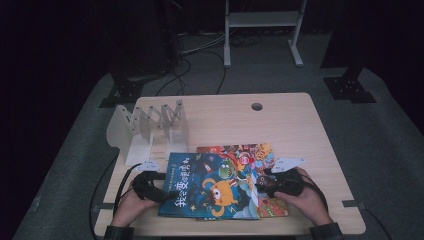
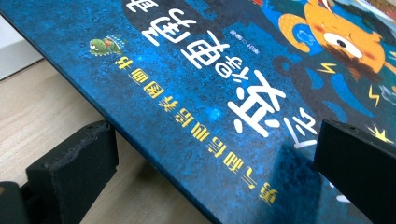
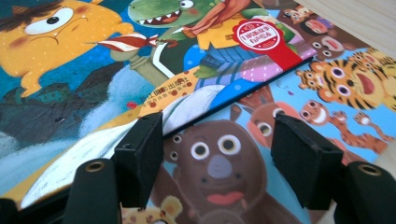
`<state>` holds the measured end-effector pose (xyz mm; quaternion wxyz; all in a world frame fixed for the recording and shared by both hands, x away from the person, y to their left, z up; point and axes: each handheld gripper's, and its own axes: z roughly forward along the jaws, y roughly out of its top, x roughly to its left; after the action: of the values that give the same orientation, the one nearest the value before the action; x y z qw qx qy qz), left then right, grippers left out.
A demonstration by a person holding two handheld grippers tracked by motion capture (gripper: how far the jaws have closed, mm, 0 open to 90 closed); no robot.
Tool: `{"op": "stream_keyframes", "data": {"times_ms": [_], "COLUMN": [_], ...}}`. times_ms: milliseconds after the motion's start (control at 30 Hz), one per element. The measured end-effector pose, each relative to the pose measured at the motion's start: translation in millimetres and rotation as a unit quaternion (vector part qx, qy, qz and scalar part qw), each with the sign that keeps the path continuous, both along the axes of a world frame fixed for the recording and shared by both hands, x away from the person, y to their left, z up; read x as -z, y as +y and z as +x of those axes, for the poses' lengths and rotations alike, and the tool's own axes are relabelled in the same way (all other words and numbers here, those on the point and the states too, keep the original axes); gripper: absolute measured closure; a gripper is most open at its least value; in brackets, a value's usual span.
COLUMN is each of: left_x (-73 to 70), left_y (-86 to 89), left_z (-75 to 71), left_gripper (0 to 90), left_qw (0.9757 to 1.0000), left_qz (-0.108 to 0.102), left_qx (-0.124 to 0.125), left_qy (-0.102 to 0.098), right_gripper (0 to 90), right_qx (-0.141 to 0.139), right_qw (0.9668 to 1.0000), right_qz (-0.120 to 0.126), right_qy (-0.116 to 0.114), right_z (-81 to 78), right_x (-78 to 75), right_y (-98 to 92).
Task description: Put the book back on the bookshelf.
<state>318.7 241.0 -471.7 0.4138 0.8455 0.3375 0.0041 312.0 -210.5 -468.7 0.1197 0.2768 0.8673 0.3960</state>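
Observation:
A blue picture book point(image 1: 200, 172) with an orange monster on its cover lies at the table's front, on top of a second colourful animal book point(image 1: 245, 151). My left gripper point(image 1: 169, 193) is at the blue book's left edge. In the left gripper view it point(image 2: 215, 140) is open and straddles that edge of the blue book point(image 2: 196, 70), one jaw beside it on the table side, the other over the cover. My right gripper point(image 1: 260, 183) is open at the right edge. Its point(image 3: 219, 140) left jaw is at the blue book point(image 3: 70, 70), its right jaw over the animal book point(image 3: 327, 93).
A white accordion book rack point(image 1: 150, 127) stands at the table's point(image 1: 290, 125) back left, close behind the books. A cable hole point(image 1: 257, 106) sits near the far edge. Beyond the table are floor cables and a white metal stand point(image 1: 262, 20).

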Motion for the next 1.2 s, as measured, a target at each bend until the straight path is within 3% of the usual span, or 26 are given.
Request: {"op": "stream_keyframes", "data": {"times_ms": [467,600,800,967,1200], "left_x": [12.3,10.0,-1.4,-17.8,-41.7], "left_y": [-3.2,-3.9,0.0,5.4,6.9], "left_z": [8.8,9.7,5.0,0.6,-6.8], "left_gripper": [0.0,0.0,0.0,0.0,0.0], "left_qw": [0.9977,0.9976,0.9988,0.9988,0.9993], "left_qz": [-0.048,-0.042,-0.025,-0.043,-0.036], "left_qx": [-0.005,0.001,0.006,0.004,0.011], "left_qy": [0.047,0.055,0.042,0.026,-0.001], "right_gripper": [31.9,32.3,32.7,32.7,32.6], "right_qx": [-0.010,-0.010,-0.010,-0.019,-0.036], "right_qw": [0.9999,0.9999,0.9999,0.9998,0.9992], "right_qz": [-0.011,-0.012,-0.010,-0.009,-0.010], "right_qy": [-0.002,-0.003,0.000,0.006,0.012], "right_z": [3.1,3.1,2.9,1.9,-0.9], "right_x": [-1.9,-1.9,-1.6,-1.8,-2.7], "right_y": [5.9,6.4,9.0,13.0,19.4]}}
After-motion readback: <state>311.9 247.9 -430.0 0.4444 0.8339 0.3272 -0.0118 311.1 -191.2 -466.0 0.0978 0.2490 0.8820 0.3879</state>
